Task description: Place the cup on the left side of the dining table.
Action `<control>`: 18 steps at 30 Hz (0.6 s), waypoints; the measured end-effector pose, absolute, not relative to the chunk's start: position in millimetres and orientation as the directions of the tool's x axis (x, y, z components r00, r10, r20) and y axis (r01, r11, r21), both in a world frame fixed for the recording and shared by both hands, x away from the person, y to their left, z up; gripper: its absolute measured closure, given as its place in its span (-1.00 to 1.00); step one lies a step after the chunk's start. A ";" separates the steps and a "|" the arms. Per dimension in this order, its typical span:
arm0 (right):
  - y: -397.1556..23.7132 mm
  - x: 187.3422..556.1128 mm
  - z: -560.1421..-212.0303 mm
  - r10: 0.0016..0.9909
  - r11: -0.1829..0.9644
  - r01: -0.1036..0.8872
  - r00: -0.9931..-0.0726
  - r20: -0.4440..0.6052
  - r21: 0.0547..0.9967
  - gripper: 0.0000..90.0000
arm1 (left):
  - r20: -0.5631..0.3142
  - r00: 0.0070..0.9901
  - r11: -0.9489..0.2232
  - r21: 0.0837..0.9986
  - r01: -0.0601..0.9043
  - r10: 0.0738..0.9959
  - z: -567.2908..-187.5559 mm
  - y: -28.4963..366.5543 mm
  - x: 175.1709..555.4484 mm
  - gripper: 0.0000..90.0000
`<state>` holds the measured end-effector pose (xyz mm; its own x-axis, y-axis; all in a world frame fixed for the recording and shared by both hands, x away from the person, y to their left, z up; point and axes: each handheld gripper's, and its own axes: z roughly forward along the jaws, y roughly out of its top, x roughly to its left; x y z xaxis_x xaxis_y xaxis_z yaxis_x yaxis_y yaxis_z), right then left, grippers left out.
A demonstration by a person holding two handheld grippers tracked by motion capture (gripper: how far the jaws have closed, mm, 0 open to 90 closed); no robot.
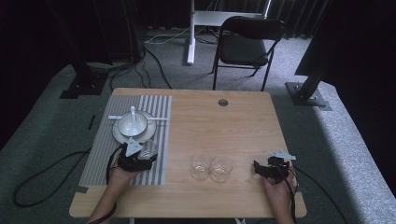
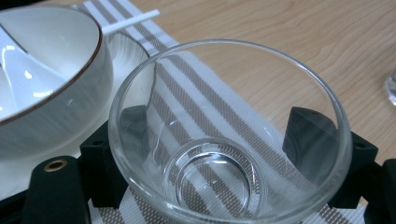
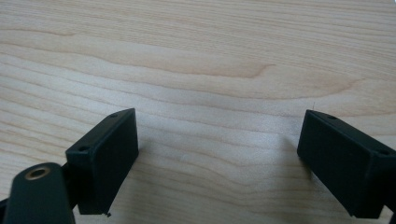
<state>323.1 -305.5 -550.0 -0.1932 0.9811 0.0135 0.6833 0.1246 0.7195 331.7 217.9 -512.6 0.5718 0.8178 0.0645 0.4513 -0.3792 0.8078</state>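
Left claw [image 2: 224, 154] clasping a clear, empty glass [image 2: 229, 135] on the striped mat [image 1: 159, 112], white bowl [image 2: 46, 79] at its ten o'clock, right claw [image 3: 219, 158] spread wide over bare tabletop [image 3: 210, 56]

black folding chair [image 1: 250, 39], floor cables [image 1: 154, 65]

A lab-like recording space: dark curtains [image 1: 28, 42], floor cables [image 1: 140, 65], metal stand bases [image 1: 308, 95], grey carpet [image 1: 345, 140].

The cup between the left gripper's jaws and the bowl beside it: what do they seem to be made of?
The cup looks like clear glass: the striped mat shows through it. The bowl looks like glazed white ceramic, glossy, with a thin brown rim.
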 end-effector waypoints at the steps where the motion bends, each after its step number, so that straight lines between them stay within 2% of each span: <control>1: -305.5 323.1 -550.0 0.981 0.125 0.683 -0.193 0.014 0.719 -0.73 | 0.062 0.568 -0.377 0.806 0.456 0.821 -514.5 219.2 331.5 -0.55; 5: -305.5 323.1 -550.0 0.981 0.125 0.683 -0.193 0.013 0.719 -0.73 | 0.022 0.561 -0.340 0.815 0.469 0.827 -517.7 225.4 330.9 -0.55; 13: -305.5 323.1 -550.0 0.981 0.125 0.683 -0.193 0.013 0.719 -0.73 | 0.020 0.560 -0.342 0.810 0.477 0.828 -517.1 225.2 330.9 -0.56; 18: -305.5 323.1 -550.0 0.981 0.124 0.683 -0.193 0.014 0.720 -0.73 | 0.010 0.562 -0.315 0.836 0.449 0.827 -511.1 227.5 327.9 -0.61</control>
<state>323.1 -305.5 -550.0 -0.1930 0.9811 0.0137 0.6832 0.1243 0.7196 327.9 227.5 -511.1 0.5619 0.8272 0.0099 0.4494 -0.3152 0.8359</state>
